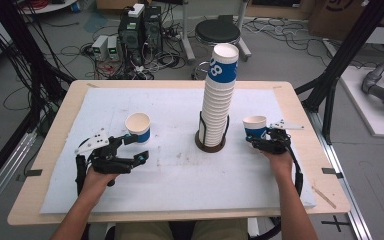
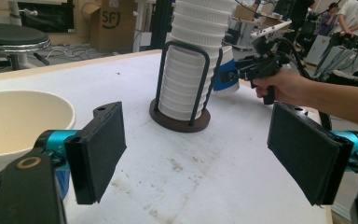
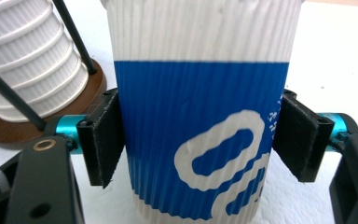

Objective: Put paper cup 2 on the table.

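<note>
Now right claw (image 3: pixel 200 140) clenched on cup (image 3: pixel 200 107) | cup stack (image 1: pixel 219 100) beside | left claw (image 2: pixel 205 158) released

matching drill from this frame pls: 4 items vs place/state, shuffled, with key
Items:
1. tall cup stack
2. left gripper
3. right gripper
4. loose cup

Place or state:
A. jaws on either side of the blue-banded cup
B. jaws apart, nothing between them
C. upright in the wire holder at mid-table
D. stands alone on the white mat, just beyond the left gripper

Pairs: 1-C, 2-B, 3-A, 4-D
</note>
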`<state>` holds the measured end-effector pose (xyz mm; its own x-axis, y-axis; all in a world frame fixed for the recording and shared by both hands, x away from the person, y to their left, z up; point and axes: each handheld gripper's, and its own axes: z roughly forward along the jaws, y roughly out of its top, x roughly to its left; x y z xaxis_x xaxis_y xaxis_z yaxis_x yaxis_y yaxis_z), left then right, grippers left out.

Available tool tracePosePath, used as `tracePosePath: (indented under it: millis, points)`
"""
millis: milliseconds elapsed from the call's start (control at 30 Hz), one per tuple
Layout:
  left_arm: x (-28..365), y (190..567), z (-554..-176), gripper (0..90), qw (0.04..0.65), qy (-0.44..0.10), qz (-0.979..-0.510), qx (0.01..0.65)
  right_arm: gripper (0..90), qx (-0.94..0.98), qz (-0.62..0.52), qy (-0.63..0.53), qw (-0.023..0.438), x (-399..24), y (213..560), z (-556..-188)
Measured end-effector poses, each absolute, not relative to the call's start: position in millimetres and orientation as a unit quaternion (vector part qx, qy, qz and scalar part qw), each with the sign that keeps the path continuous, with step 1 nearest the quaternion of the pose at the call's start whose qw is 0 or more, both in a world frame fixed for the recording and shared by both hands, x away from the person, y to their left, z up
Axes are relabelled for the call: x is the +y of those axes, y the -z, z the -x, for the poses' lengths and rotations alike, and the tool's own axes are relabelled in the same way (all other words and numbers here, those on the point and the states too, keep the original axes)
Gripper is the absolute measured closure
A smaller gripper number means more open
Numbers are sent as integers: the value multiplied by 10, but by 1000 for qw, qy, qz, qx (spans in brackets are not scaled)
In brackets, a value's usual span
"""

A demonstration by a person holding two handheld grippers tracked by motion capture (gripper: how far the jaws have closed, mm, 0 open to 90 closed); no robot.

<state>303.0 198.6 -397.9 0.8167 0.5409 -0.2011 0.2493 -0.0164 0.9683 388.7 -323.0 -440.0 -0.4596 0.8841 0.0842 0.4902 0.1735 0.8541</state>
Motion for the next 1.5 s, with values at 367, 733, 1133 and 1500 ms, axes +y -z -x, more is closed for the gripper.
tracePosePath:
  millis: [367,733,1133,1500]
  points:
    - [1975,3973,-3025,191,643,-115,-704,280,257,740,-464,-434,221,-3356,4396,-3660]
    - [1997,3986,-3040,191,640,-115,-705,283,236,749,-456,-427,221,-3413,4419,-3561]
    - [2044,3972,-3036,191,643,-119,-700,287,188,756,-458,-422,200,-3505,4404,-3436]
    - [2056,3950,-3047,191,644,-122,-699,286,189,749,-441,-449,208,-3637,4168,-3093]
